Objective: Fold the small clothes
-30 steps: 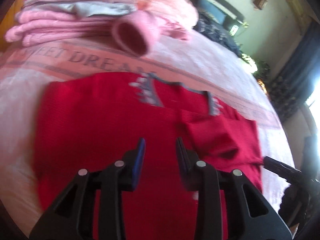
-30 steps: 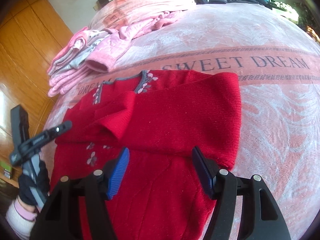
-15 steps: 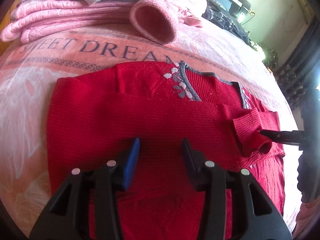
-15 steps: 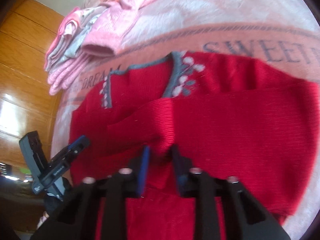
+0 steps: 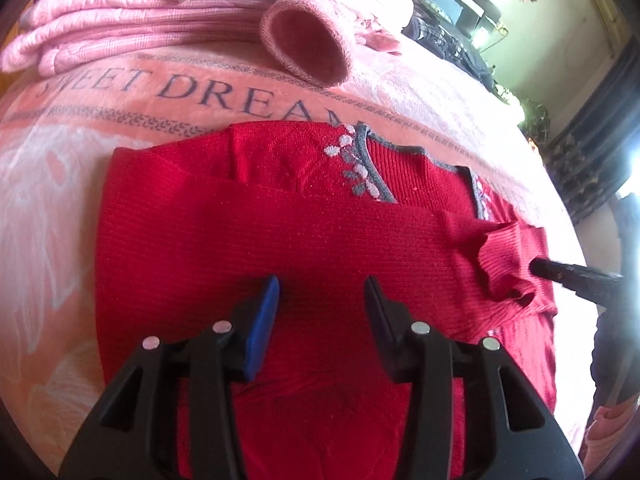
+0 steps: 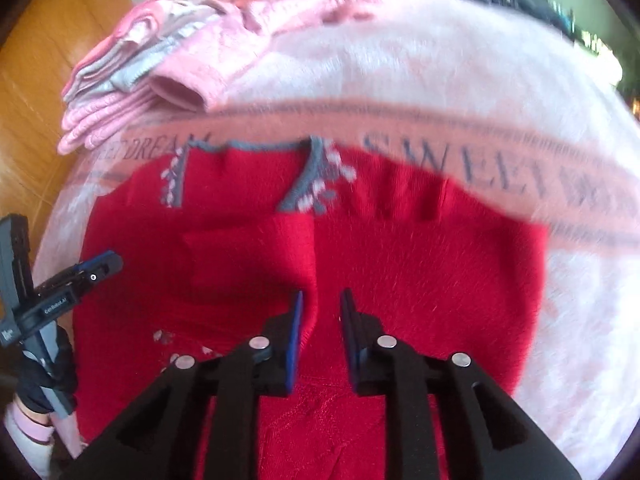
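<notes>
Pink bedding printed "SWEET DREAM" (image 5: 248, 96) covers the bed on which the red sweater (image 5: 248, 248) is laid flat, directly under and ahead of both tools. One sleeve (image 5: 508, 256) is folded across the body. The left hand-held gripper (image 5: 322, 296) is held spread above the sweater, with nothing between its fingers. The right hand-held gripper (image 6: 322, 304) is seen narrowed around a raised fold of red knit; real contact cannot be told. Beyond the sweater, a pile of folded pink clothes (image 5: 132, 28) is seen.
</notes>
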